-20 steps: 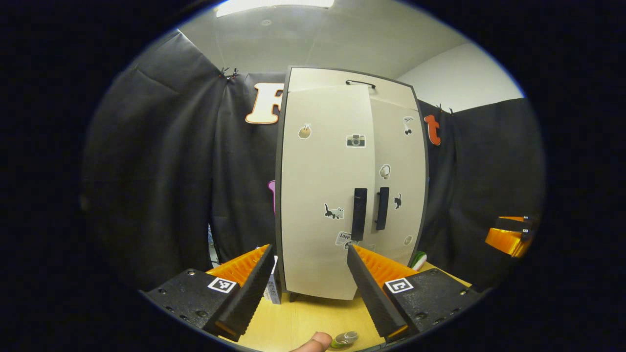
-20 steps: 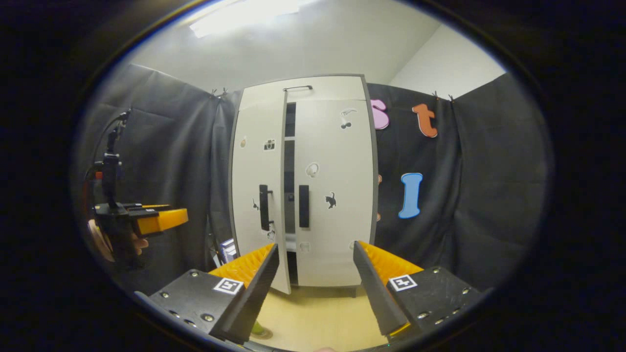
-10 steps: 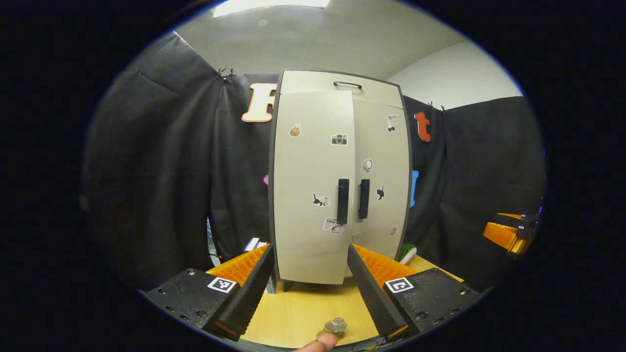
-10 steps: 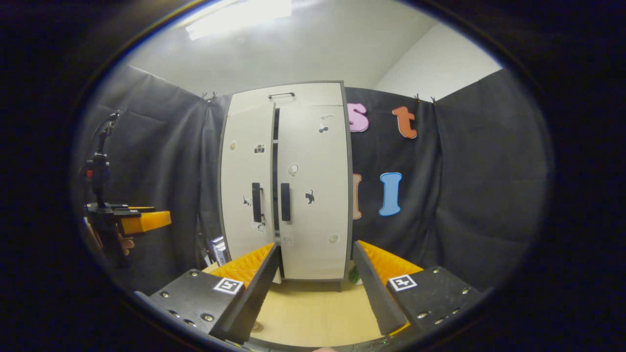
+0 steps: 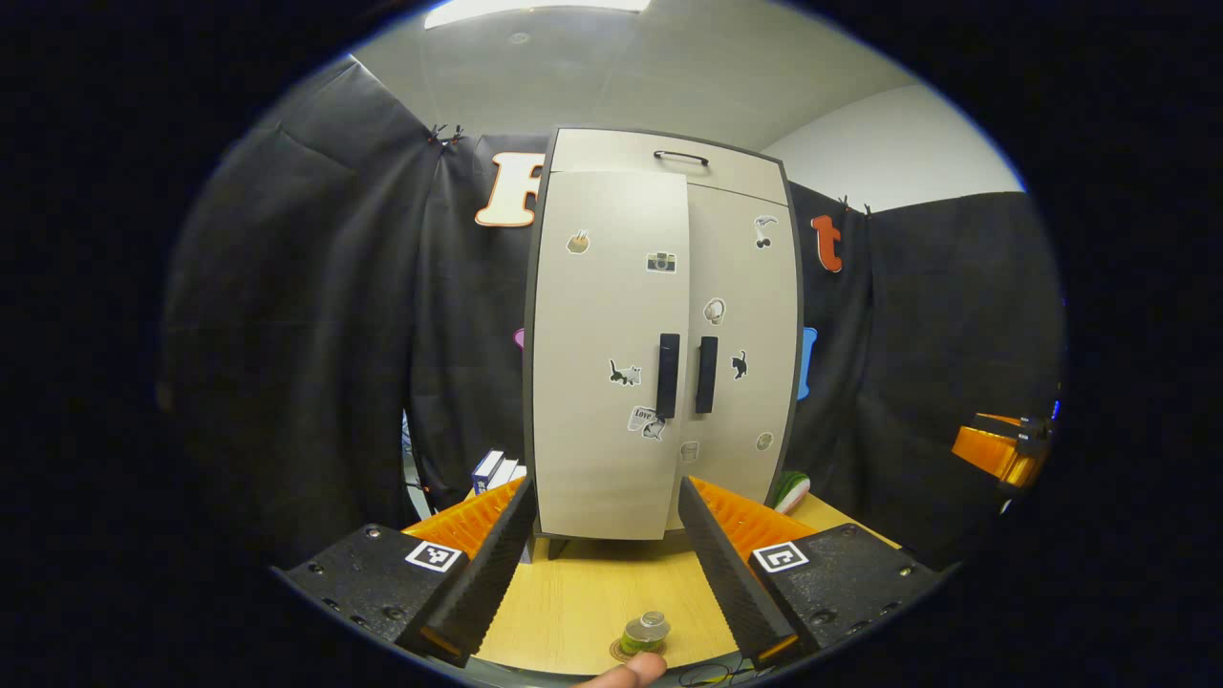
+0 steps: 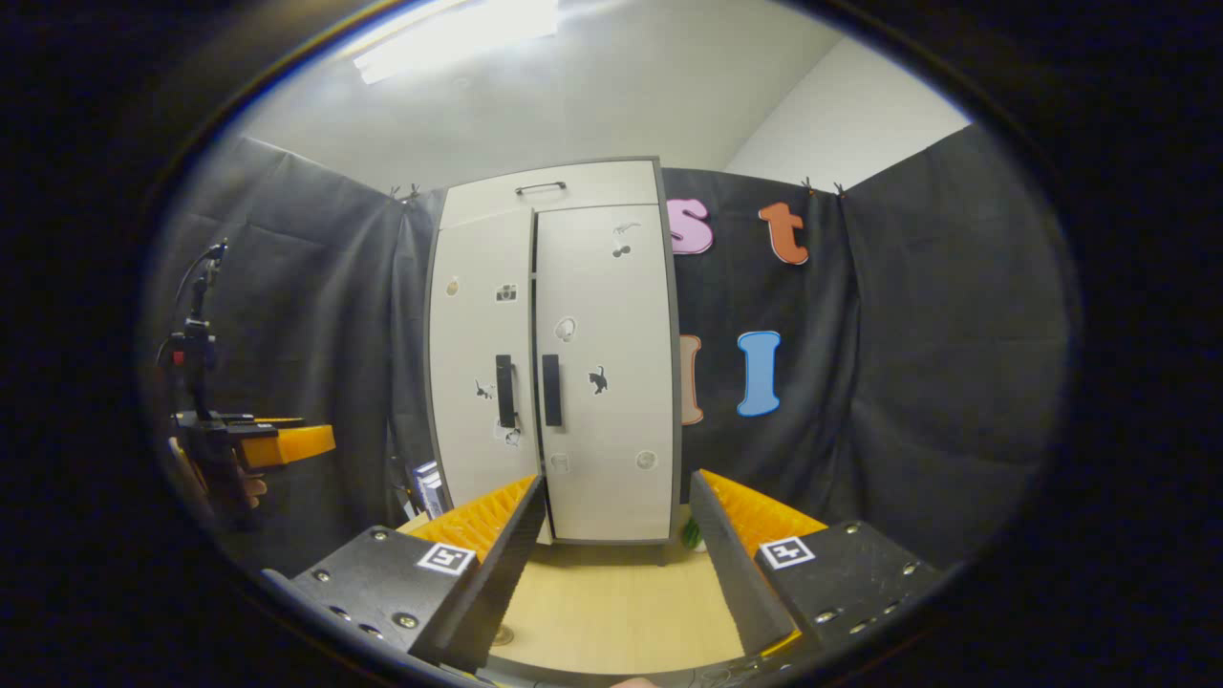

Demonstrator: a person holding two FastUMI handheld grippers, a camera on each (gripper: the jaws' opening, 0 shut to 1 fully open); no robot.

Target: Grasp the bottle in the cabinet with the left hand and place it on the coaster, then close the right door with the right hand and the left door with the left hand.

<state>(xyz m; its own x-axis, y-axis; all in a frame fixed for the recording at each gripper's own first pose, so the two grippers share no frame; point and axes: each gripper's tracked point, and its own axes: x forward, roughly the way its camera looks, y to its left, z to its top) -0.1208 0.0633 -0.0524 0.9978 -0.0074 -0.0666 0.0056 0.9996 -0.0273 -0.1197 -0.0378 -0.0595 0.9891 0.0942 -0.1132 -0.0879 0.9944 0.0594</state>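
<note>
Cabinet (image 5: 659,334), standing at 12 o'clock on the counter (image 5: 592,602). Both doors now lie flush with the front: the left door (image 5: 602,354) and the right door (image 5: 740,334) meet along the centre line, their dark handles side by side. One second ago the left door stood ajar, with a dark gap showing in the right gripper view; half a second ago the gap had narrowed to a slit; it is now gone. In the right gripper view the closed front (image 6: 554,363) confirms this.

Left tongs (image 5: 602,573), at 6 o'clock in their own view, open and empty, drawn back from the cabinet so that more counter shows than before. Right tongs (image 6: 611,573), likewise open and holding nothing; they also appear at 3 o'clock in the left gripper view.

Bottle (image 5: 647,633), at 6 o'clock between the left tongs' fingers, upright on the coaster (image 5: 626,654) near the counter's front edge.

Judgement: bottle placed, both doors shut; the task appears complete, with only withdrawal remaining.
</note>
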